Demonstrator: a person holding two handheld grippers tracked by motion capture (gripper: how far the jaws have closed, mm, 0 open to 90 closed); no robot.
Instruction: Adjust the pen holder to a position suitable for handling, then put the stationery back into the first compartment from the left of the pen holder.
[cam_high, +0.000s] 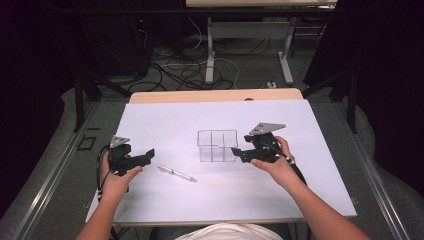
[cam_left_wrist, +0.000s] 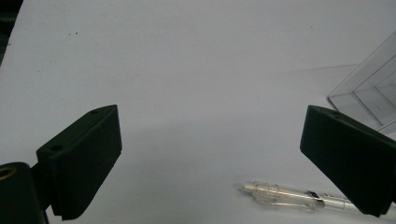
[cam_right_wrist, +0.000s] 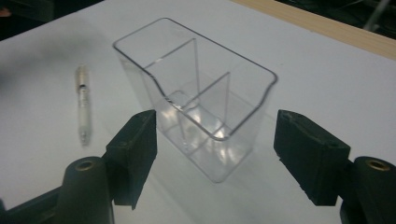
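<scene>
clear plastic organizer (cam_high: 217, 145) sits upright on the table (cam_high: 165, 120), its compartments hold nothing; right gripper (cam_high: 235, 151) jaws are spread just beside it, not touching. Left gripper (cam_high: 150, 153) is spread too, pen (cam_high: 176, 173) lying near it

Both forearms reach in from the tabletop's near edge — the left gripper (cam_high: 150, 152) gapes wide, level; the right gripper (cam_high: 234, 151) stands parted too — nothing pressed.

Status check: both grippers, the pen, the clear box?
Left gripper open, empty. Right gripper open beside the clear plastic divided box, not gripping it. Clear plastic pen flat on the white table, nothing blocking.
</scene>
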